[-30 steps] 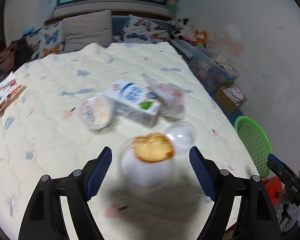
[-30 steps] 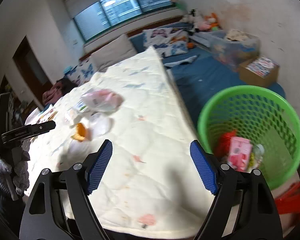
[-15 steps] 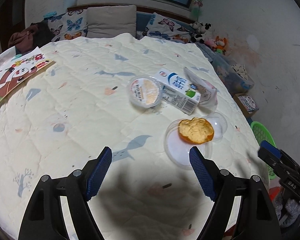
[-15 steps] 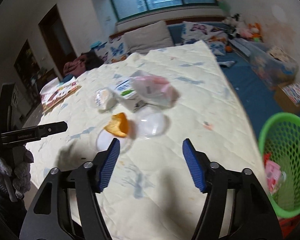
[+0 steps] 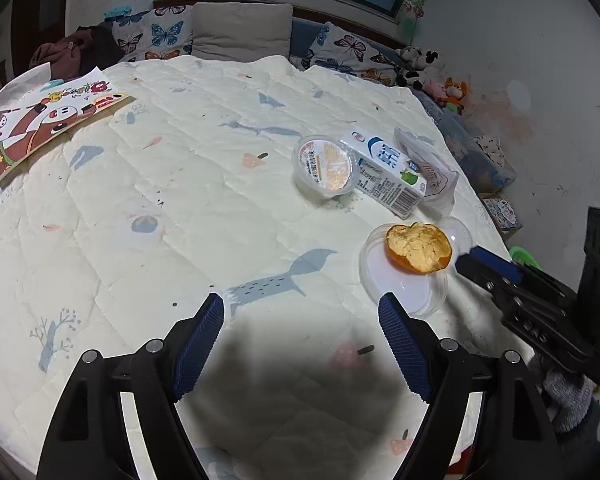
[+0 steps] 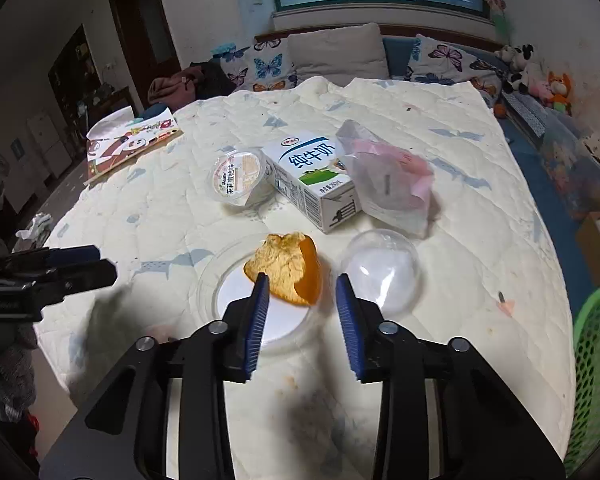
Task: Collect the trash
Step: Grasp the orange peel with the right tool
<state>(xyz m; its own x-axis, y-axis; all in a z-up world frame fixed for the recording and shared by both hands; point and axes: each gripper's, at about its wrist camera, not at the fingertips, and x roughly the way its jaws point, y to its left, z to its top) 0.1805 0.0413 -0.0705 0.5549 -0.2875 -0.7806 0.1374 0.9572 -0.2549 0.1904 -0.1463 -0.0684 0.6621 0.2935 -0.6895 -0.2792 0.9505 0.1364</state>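
Left wrist: left gripper (image 5: 300,332) half open, empty, over bare quilt (image 5: 180,200). Orange peel (image 5: 418,252) on clear lid (image 5: 400,284) to its right; pudding cup (image 5: 326,166), milk carton (image 5: 384,176) beyond.

Right wrist: right gripper (image 6: 302,320) jaws just closing, narrow, nothing pinched, right in front of peel; dome lid (image 6: 380,270) beside, green basket (image 6: 598,360) off bed edge.

On the quilted cream bedspread (image 6: 480,216) lay one white and blue milk carton (image 6: 314,174), one sealed round clear plastic cup (image 6: 238,178), one crumpled clear and pink plastic bag (image 6: 392,184), one clear plastic dome lid (image 6: 380,270), one shallow round clear plastic dish (image 6: 228,292) and one orange peel (image 6: 288,268). Also counted: one colourful picture book (image 6: 130,146), one green mesh basket (image 6: 598,376) and two black grippers with blue pads, one left gripper (image 5: 300,344) and one right gripper (image 6: 302,320).
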